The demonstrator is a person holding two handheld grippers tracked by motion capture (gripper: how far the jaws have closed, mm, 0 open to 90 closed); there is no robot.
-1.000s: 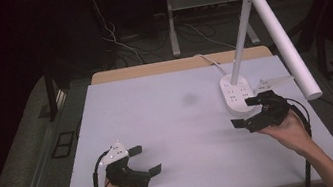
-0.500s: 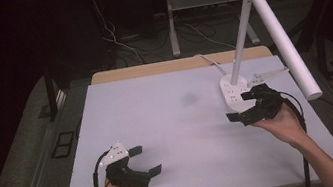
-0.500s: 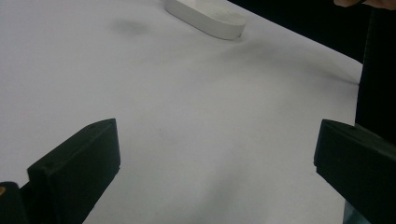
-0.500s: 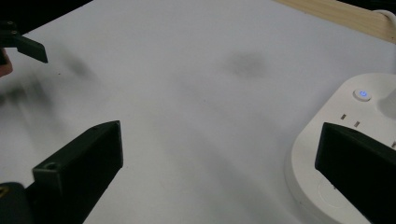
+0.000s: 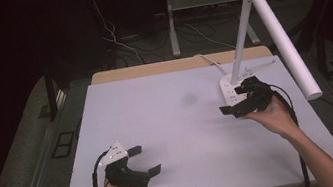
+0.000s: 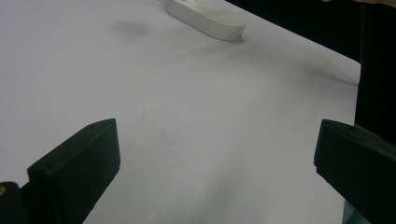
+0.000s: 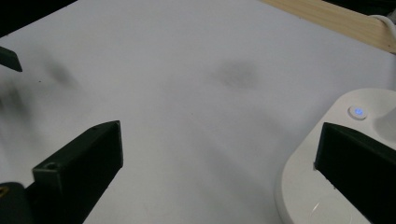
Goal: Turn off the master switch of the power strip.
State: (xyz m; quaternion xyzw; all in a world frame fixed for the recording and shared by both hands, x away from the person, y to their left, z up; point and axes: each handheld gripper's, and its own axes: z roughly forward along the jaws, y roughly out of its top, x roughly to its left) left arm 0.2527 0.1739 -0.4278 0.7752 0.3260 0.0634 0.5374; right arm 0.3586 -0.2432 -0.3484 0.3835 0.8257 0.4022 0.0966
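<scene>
the desk lamp (image 5: 266,32) is white, with an oval base (image 5: 231,91), a thin stem leaning up and away, and a long tube head slanting from the far top down toward the person's right. it stands at the far right of the white surface (image 5: 179,122). a small button glowing blue (image 7: 357,112) sits on the base in the right gripper view, where the base is cut off by the frame edge and partly hidden behind one jaw. in the left gripper view only the end of the base (image 6: 205,16) is seen. the right hand-held gripper (image 5: 241,99) hangs just beside the base with its jaws spread wide and empty. the left hand-held gripper (image 5: 146,161) rests near the front left edge, jaws also spread, well apart from the lamp. a white cord (image 5: 210,61) runs off behind the base
</scene>
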